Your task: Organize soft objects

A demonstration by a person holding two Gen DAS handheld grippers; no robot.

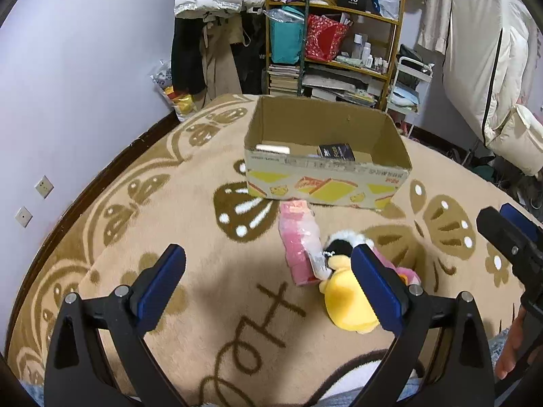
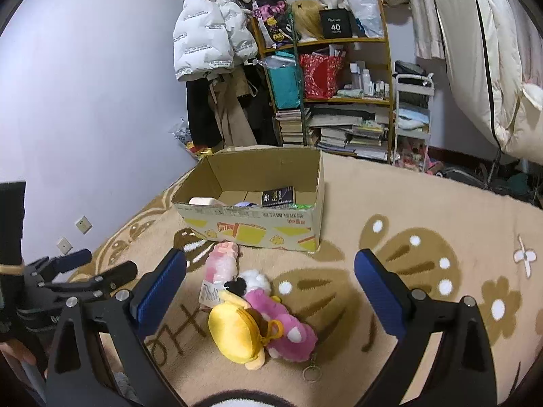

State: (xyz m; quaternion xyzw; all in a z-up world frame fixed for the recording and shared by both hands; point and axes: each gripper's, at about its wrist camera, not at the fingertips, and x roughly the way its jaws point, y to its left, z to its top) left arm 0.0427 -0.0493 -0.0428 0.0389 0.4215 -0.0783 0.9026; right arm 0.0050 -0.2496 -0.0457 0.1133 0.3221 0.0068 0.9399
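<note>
Three soft toys lie together on the beige blanket: a yellow plush pouch [image 2: 234,334], a pink plush with a key ring [image 2: 285,322] and a wrapped pink plush [image 2: 222,266]. The left wrist view shows the yellow pouch [image 1: 342,302] and the wrapped pink plush [image 1: 302,244] too. An open cardboard box [image 1: 325,183] [image 2: 253,227] stands just behind them, with a dark packet and a few small items inside. My left gripper [image 1: 268,288] is open above the blanket, left of the toys. My right gripper [image 2: 269,291] is open, hovering over the toys.
A patterned blanket [image 2: 424,224] covers the bed. A lilac wall [image 1: 68,68] with sockets runs along the left. A crowded wooden shelf [image 2: 339,95] and hanging clothes stand behind the box. Pale bedding [image 2: 492,68] hangs at right. A hand [image 1: 512,352] holds the other gripper.
</note>
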